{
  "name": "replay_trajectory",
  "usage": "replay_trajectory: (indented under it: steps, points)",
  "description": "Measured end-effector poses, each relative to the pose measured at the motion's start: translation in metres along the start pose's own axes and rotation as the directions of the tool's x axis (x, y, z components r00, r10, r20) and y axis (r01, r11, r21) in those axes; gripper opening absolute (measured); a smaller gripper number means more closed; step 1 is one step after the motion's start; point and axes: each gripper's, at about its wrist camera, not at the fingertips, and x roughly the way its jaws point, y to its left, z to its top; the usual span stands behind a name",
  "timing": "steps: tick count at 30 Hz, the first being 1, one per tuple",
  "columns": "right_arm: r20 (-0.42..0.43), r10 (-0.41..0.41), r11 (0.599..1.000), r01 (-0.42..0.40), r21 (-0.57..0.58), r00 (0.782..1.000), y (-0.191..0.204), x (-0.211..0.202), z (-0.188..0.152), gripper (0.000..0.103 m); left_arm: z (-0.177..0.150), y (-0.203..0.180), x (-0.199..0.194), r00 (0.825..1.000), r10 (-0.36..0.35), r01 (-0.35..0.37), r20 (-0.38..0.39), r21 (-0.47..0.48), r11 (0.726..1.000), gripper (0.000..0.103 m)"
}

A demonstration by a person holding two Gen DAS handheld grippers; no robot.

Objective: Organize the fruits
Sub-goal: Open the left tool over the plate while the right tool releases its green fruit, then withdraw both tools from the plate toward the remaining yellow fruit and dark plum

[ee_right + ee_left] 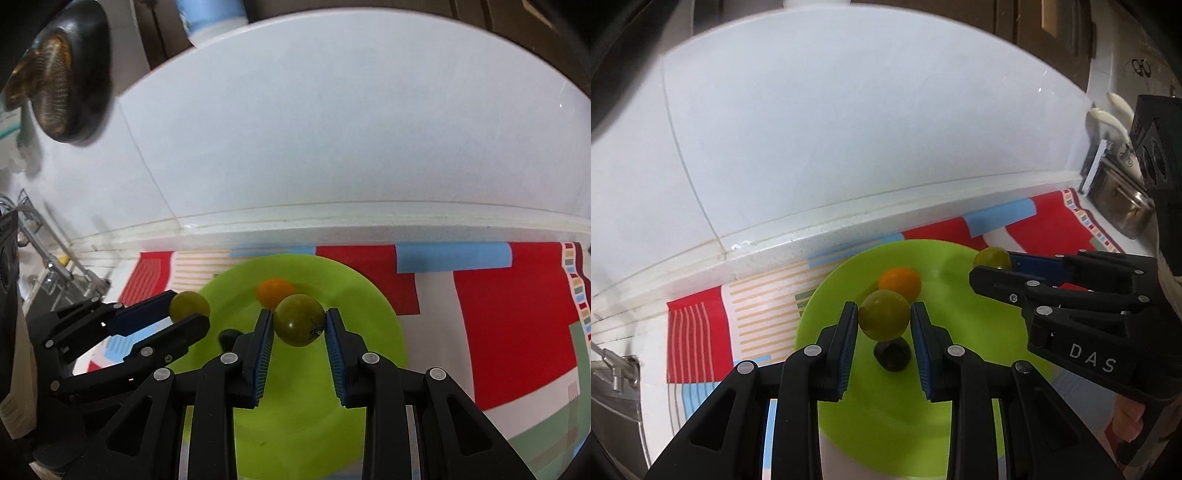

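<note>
- My left tool (884, 317) was clamped on a small round green fruit (884, 314) above the lime-green plastic plate (960, 325).
- My right tool (299, 325) pinched a second green fruit (300, 324) over the same plate.
- An orange fruit (900, 282) and a dark one (892, 353) lay below; careless release could send the round fruits rolling off onto the counter (768, 254).

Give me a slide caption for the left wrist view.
Left gripper holds a green fruit over the green plate, beside the right gripper with another.
</note>
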Motion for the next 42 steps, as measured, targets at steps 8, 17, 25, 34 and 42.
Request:
replay_trajectory:
  steps: [8,17,25,34,42]
  points:
    - [-0.046,-0.022,1.000,0.023,0.013,0.999,-0.008,0.031,0.002,0.030,0.001,0.004,0.026,0.999,-0.011,0.011,-0.046,0.015,1.000,0.029]
    - [-0.061,-0.023,1.000,0.024,0.018,0.998,-0.010,0.041,0.000,0.030,0.002,0.003,0.032,0.998,-0.010,0.011,-0.059,0.022,1.000,0.030]
    - [-0.051,-0.028,0.999,0.029,0.019,0.998,-0.009,0.033,0.002,0.038,0.000,0.005,0.017,0.999,0.013,-0.013,-0.048,0.002,1.000,0.037]
    - [0.004,-0.015,1.000,0.015,0.002,1.000,0.000,-0.006,-0.003,0.038,0.000,-0.006,-0.030,0.999,0.041,-0.041,0.029,0.006,0.999,0.052]
    - [0.062,0.001,1.000,0.001,-0.023,0.998,0.008,-0.055,-0.017,0.038,-0.010,-0.017,-0.086,0.991,0.090,-0.088,0.100,-0.017,0.996,0.063]
